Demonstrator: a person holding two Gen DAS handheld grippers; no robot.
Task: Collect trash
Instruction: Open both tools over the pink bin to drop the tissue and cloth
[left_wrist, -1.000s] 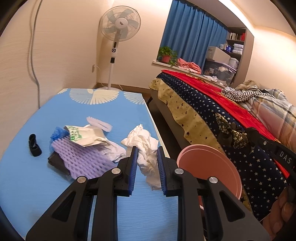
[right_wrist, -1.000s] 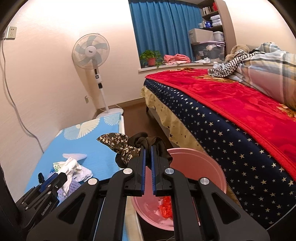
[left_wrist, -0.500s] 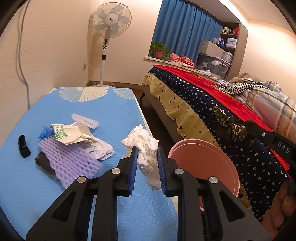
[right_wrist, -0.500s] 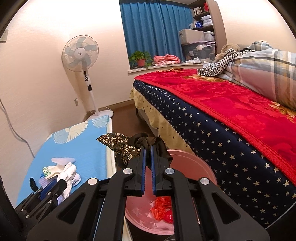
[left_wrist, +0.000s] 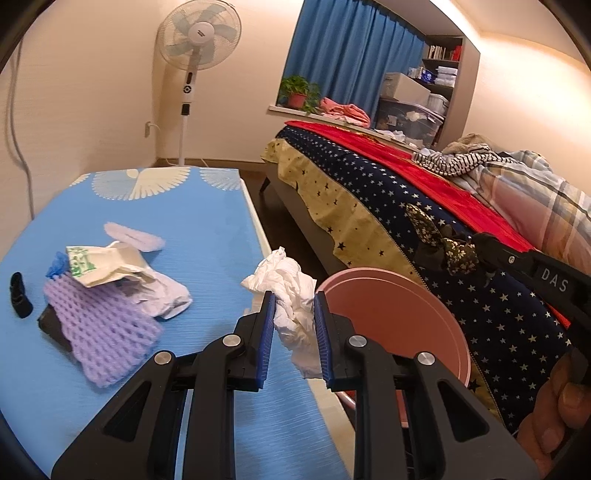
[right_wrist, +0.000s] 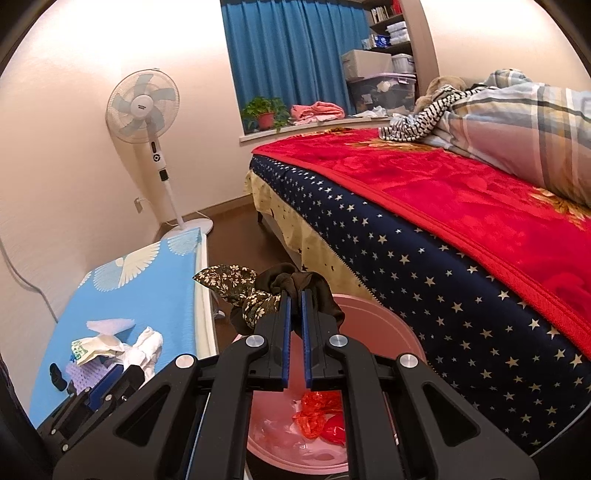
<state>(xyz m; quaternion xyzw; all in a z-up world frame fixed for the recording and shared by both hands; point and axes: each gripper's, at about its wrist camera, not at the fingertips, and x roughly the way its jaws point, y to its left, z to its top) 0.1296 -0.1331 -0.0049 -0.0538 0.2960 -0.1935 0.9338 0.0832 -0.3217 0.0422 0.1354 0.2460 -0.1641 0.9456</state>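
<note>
My left gripper (left_wrist: 293, 314) pinched the white tissue (left_wrist: 288, 291) at the mat's (left_wrist: 207, 229) right edge. My right gripper (right_wrist: 294, 306), nearly shut, clamped a dark scrunchie (right_wrist: 295, 284) above the pink bin (right_wrist: 384, 325). Both needed to be over the bin's middle before letting go.

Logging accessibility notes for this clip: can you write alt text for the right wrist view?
The right gripper is shut on a dark floral scrunchie above a pink bin holding red wrappers. Left lies a blue mat with trash; right, a bed with a red blanket.
</note>
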